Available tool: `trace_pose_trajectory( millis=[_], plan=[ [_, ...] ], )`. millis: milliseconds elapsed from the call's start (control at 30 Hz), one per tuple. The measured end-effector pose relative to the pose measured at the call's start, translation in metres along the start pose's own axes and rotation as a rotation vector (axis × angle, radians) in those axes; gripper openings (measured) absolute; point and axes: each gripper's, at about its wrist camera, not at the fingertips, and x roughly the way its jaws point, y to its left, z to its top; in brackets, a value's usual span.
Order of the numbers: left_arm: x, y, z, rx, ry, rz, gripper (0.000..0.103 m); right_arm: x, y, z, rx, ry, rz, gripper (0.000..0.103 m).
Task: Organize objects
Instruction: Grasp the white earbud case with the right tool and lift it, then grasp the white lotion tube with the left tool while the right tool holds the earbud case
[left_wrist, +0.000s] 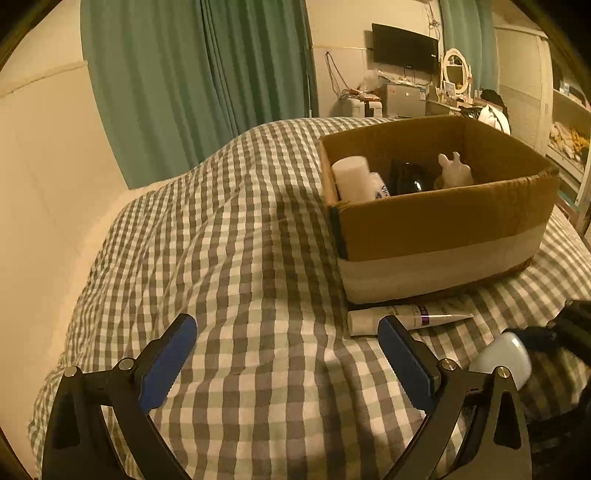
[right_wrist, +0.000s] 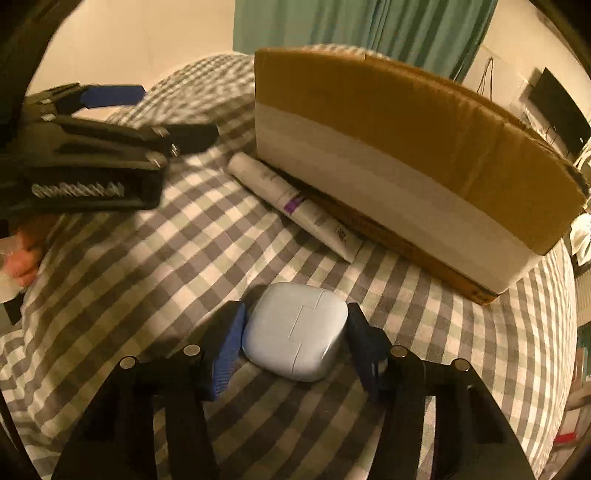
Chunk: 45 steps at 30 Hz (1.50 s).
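Checked bedspread (left_wrist: 258, 258), one cardboard box (left_wrist: 443, 229), one tube (left_wrist: 406, 317), left fingers (left_wrist: 288, 354) spread empty, right fingers (right_wrist: 295, 332) clasping one case (right_wrist: 295, 332)

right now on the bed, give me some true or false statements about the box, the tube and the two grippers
1. The right gripper has its jaws on either side of the pale blue case. True.
2. The white tube lies inside the cardboard box. False: it lies on the checked blanket beside the box.
3. The left gripper holds the tube. False: its jaws are open with nothing between them.
4. The box already holds a white bottle. True.
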Motion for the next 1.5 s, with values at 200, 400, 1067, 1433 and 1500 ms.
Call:
trace_pose_trajectory(
  millis=[200,400,1067,1433,1500],
  plan=[
    [0.008,-0.015,0.011,0.035,0.039,-0.024,0.101,-0.034,-0.022,-0.004,0.058,-0.122,0.060,0.054],
    [0.026,-0.046,0.020,0.135,0.079,-0.064,0.101,-0.048,-0.071,-0.013,0.134,-0.175,0.054,0.054],
    [0.050,-0.069,0.021,0.343,0.172,-0.092,0.055,-0.052,-0.115,-0.028,0.280,-0.175,0.052,0.054],
    [-0.011,-0.060,0.000,0.348,0.078,-0.149,0.023,-0.060,-0.112,-0.028,0.269,-0.180,0.023,0.054],
    [-0.017,-0.055,-0.006,0.323,0.087,-0.186,0.021,-0.064,-0.112,-0.029,0.268,-0.186,0.015,0.054]
  ],
)
